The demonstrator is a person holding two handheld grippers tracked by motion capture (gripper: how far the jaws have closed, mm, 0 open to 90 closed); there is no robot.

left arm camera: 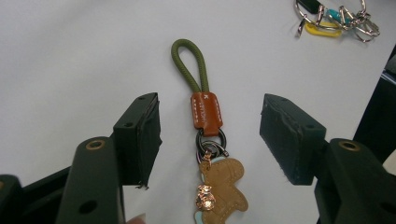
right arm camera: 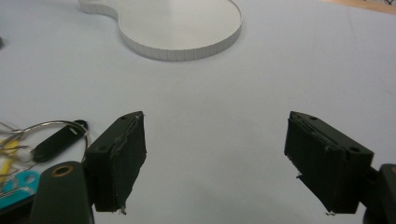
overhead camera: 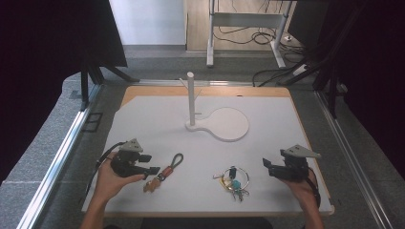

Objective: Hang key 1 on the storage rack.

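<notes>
Item one: the leather keychain (left arm camera: 205, 109), a green cord loop above a brown leather collar, dark ring and tan bear charm below. It lies flat on the bench (overhead camera: 143, 119) near the front edge, left of centre, loop pointing toward the far side. In the left gripper view we see it lengthwise between the jaws of the left gripper (left arm camera: 210, 135), which stand wide apart on either side of the collar, touching nothing. We judge this a lined-up approach: the collar is the stiffest part and the likeliest place to clamp.

Item two: the key bunch (overhead camera: 234, 180), a metal ring with a black tag, yellow and teal pieces, near the front edge, right of centre, well apart from the first item. The right gripper (overhead camera: 268, 167) rests just to its right, low by the bench; its jaws are apart and hold nothing, with the bunch off to their side in the right gripper view.

Item three: the white stand (overhead camera: 191, 98), an upright post with thin pegs on a flat base with a round dish (right arm camera: 182, 28), toward the far edge, centre. We take the pegs as the probable hanging place for both items, loop and ring being suited to that.
</notes>
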